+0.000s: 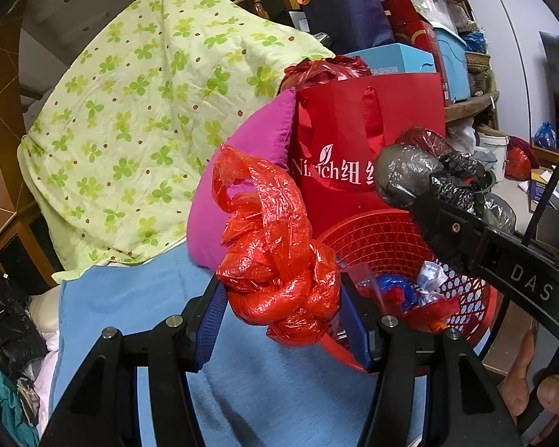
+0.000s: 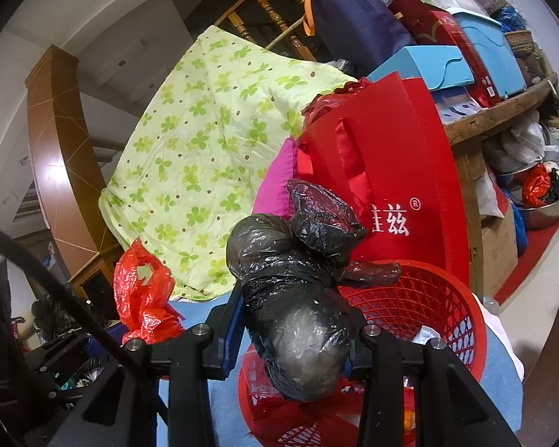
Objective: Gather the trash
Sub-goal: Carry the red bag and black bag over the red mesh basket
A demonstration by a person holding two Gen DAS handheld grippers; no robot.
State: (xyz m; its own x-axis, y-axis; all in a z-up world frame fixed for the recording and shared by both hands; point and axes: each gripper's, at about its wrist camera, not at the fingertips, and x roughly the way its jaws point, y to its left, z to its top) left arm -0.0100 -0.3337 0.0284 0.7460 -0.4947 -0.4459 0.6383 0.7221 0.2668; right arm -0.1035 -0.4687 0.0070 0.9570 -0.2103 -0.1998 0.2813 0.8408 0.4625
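Hidden: we can't make out the red basket [image 1: 398, 238] contents, blocked by bags.
Writing: red gift bag [image 1: 369, 138] reads "Ni..ch", partly covered; right gripper [image 2: 292, 339] arm reads "DAS".
Fingers: left gripper [image 1: 285, 316] pinches red plastic bag [image 1: 275, 257]; right pinches black plastic bag [image 2: 298, 298].

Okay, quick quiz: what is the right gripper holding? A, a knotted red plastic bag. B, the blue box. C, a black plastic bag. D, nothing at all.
C: the right gripper is clamped on a black plastic bag above the red basket, while the red bag sits in the left gripper.
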